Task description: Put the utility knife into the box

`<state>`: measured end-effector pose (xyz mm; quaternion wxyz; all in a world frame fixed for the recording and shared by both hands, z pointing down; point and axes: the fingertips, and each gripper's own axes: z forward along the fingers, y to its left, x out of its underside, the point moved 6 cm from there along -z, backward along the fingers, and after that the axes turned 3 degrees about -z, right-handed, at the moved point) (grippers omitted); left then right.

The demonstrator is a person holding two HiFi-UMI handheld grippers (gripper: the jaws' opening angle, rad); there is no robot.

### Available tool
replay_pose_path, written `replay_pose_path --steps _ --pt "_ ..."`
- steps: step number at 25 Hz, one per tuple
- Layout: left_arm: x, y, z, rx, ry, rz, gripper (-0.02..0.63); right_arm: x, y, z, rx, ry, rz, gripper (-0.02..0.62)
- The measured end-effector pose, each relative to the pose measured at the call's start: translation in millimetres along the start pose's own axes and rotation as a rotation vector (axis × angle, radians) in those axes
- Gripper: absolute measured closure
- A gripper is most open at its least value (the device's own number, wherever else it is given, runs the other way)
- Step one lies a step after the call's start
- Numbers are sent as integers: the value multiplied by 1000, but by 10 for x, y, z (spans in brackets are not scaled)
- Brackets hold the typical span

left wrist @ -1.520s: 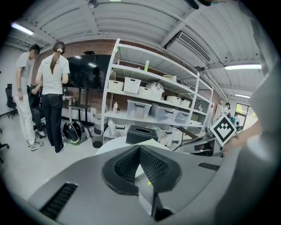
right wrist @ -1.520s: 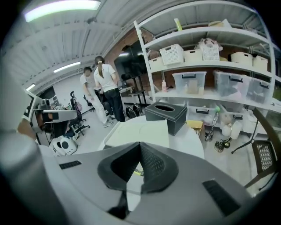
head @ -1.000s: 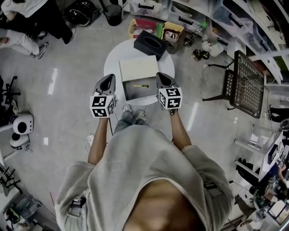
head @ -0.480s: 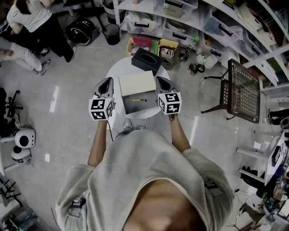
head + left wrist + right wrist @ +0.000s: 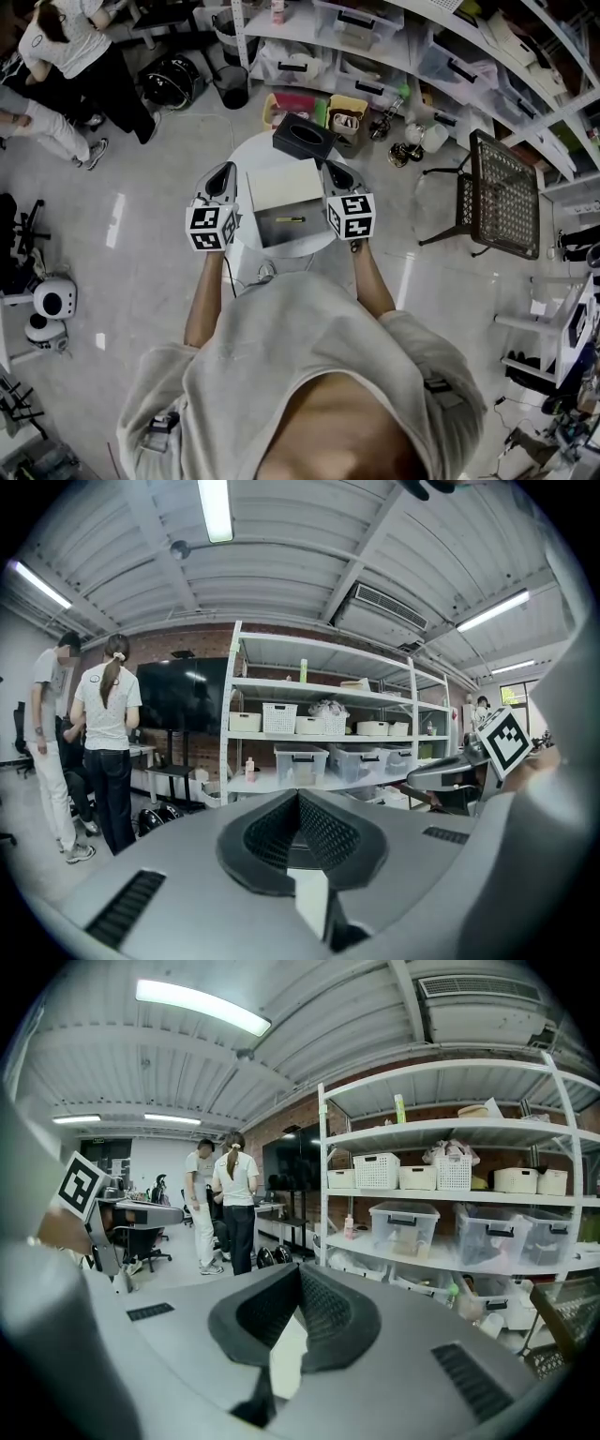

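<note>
This is a workshop-like lab, with white shelving (image 5: 441, 1188) full of plastic bins (image 5: 405, 1227), a brick wall (image 5: 183, 644) and ceiling tube lights (image 5: 202, 1007).

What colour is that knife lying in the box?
The knife is yellowish; the head view shows it best.

round white table (image 5: 253, 150) | on it: open box (image 5: 302, 234), black tissue box (image 5: 303, 138)

We wear a loose, light-grey top (image 5: 309, 356) with short sleeves (image 5: 155, 375). Our left gripper (image 5: 223, 173) and right gripper (image 5: 336, 172) share one build: a smooth grey shell tapering to a point, black pads (image 5: 323, 832) with a fine mesh texture, dark slotted vents (image 5: 131, 907), and a white cube (image 5: 211, 228) printed with black square markers.
</note>
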<state>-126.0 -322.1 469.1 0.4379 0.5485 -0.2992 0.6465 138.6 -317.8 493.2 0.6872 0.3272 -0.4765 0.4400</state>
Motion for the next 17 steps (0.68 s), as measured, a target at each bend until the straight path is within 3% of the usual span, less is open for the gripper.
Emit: replay_pose_path --steps 17 --pt "40 -66 16 18 16 0 588 -4 -45 -78 23 4 0 566"
